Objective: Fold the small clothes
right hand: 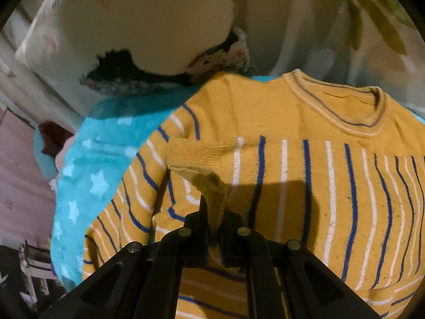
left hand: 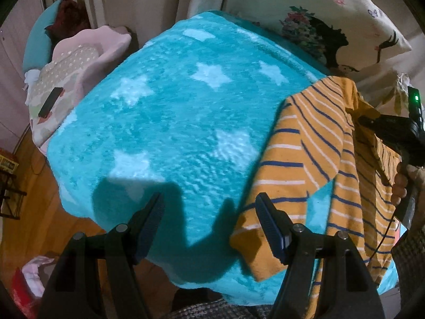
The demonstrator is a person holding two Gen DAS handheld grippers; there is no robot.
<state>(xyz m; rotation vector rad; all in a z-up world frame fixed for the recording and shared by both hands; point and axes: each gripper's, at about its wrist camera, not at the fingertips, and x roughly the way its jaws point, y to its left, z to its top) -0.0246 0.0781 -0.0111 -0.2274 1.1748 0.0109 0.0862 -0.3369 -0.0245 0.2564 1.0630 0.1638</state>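
A yellow sweater (left hand: 305, 138) with blue and white stripes lies on a turquoise star-patterned blanket (left hand: 172, 119) at its right side. My left gripper (left hand: 209, 199) hovers open above the blanket, its right finger over the sweater's lower edge and nothing between the fingers. In the right wrist view the sweater (right hand: 318, 186) lies flat with its neckline at the top. One sleeve is folded across the chest, and my right gripper (right hand: 214, 207) is shut on that sleeve's cuff (right hand: 196, 156). The right gripper (left hand: 372, 125) also shows at the left wrist view's right edge, held by a hand (left hand: 398, 186).
A large printed pillow (left hand: 332, 21) lies behind the blanket. A pink cushion (left hand: 79, 61) with a small black device (left hand: 50, 102) on it sits at the left. Wooden floor (left hand: 39, 199) shows past the blanket's left edge.
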